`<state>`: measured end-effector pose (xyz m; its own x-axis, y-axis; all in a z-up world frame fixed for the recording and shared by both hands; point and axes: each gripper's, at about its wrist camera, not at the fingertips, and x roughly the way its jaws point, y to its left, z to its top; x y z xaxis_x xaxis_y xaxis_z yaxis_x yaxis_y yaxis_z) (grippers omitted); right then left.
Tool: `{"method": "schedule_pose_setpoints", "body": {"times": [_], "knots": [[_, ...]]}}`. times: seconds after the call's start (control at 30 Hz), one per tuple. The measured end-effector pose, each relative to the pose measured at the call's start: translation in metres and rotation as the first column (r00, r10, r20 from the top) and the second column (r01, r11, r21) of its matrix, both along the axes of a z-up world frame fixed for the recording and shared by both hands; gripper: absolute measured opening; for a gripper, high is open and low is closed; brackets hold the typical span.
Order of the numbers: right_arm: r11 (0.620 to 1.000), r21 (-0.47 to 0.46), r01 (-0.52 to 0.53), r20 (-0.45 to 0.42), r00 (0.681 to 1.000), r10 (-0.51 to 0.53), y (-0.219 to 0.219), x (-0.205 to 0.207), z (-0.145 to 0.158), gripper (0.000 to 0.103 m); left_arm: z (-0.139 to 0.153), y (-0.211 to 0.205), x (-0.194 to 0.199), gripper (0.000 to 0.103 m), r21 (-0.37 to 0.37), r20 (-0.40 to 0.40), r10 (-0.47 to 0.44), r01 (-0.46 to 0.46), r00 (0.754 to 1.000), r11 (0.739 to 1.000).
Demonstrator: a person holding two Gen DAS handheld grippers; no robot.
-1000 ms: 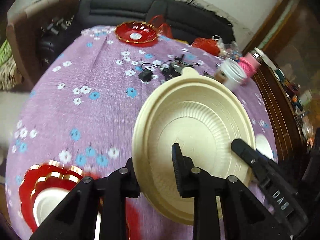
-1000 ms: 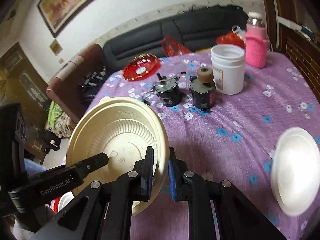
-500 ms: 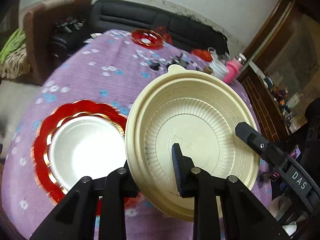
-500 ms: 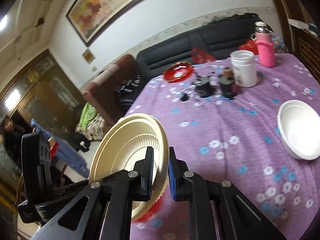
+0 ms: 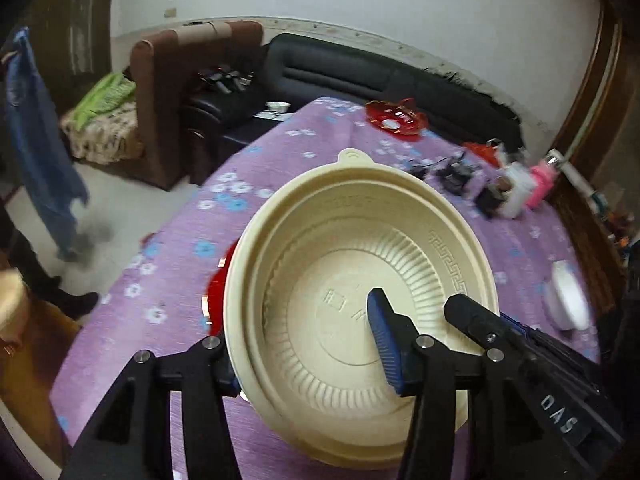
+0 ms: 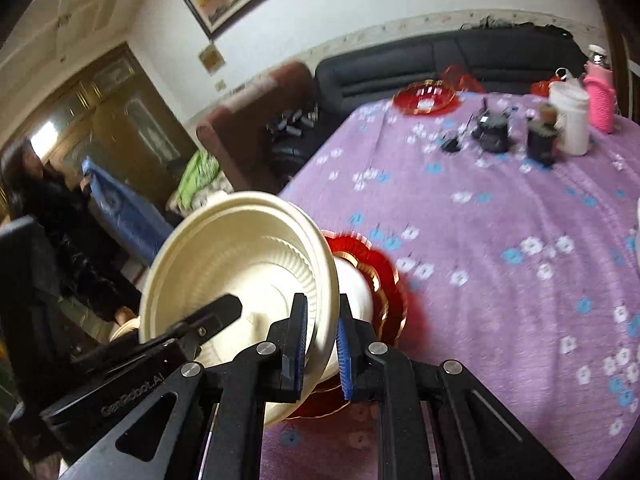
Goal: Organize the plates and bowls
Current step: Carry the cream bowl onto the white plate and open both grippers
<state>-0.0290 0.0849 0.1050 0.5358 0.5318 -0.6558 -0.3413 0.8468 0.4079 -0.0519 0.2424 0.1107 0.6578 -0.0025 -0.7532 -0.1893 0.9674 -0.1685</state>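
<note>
Cream bowl [image 6: 240, 264] pinched, right hand-held gripper [image 6: 322, 344] seemingly angled downward.

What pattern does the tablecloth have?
The tablecloth is purple with small white and blue flowers, clearest in the right wrist view.

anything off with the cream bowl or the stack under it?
Cream bowl is steeply tilted, not seated: right gripper pinches its rim, left gripper's jaws are opening around the opposite rim. It hangs over the white bowl on the red plate.
</note>
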Motion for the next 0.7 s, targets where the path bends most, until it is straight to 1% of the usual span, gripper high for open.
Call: {"method": "schedule_pose_setpoints", "body": {"times": [0.07,0.13,0.23,0.37,0.47,0.53,0.63,0.7], "knots": [[1.000,-0.027,-0.003,-0.025,1.000,0.002,0.009,0.006,-0.014,0.016,-0.007,0.005,0.006,0.049,0.000,-0.021,0.006,-0.006,1.000,1.000],[1.000,-0.014,-0.003,-0.070,0.998,0.002,0.011,0.015,-0.027,0.016,-0.016,0.012,0.013,0.049,-0.012,-0.040,0.008,-0.008,0.999,1.000],[1.000,-0.014,0.003,-0.116,0.993,-0.005,0.014,0.025,-0.040,0.016,-0.027,0.014,0.021,0.049,-0.003,-0.060,0.011,-0.011,0.998,1.000],[0.999,-0.045,0.014,-0.119,0.993,-0.019,0.018,0.034,-0.047,0.016,-0.038,0.012,0.029,0.049,0.042,-0.074,0.022,-0.019,0.997,0.999],[0.997,-0.077,0.016,-0.109,0.994,-0.024,0.024,0.038,-0.050,0.016,-0.045,0.014,0.033,0.049,0.041,-0.085,0.034,-0.031,0.996,0.999],[0.996,-0.090,0.021,-0.111,0.993,-0.031,0.026,0.040,-0.052,0.016,-0.046,0.016,0.032,0.051,0.040,-0.082,0.041,-0.038,0.996,0.998],[0.994,-0.105,0.022,-0.114,0.993,-0.034,0.028,0.043,-0.056,0.016,-0.043,0.020,0.029,0.051,0.024,-0.066,0.054,-0.052,0.996,0.998],[0.994,-0.111,0.021,-0.113,0.993,-0.033,0.029,0.044,-0.058,0.017,-0.038,0.022,0.025,0.054,0.022,-0.049,0.067,-0.066,0.997,0.998]]}}
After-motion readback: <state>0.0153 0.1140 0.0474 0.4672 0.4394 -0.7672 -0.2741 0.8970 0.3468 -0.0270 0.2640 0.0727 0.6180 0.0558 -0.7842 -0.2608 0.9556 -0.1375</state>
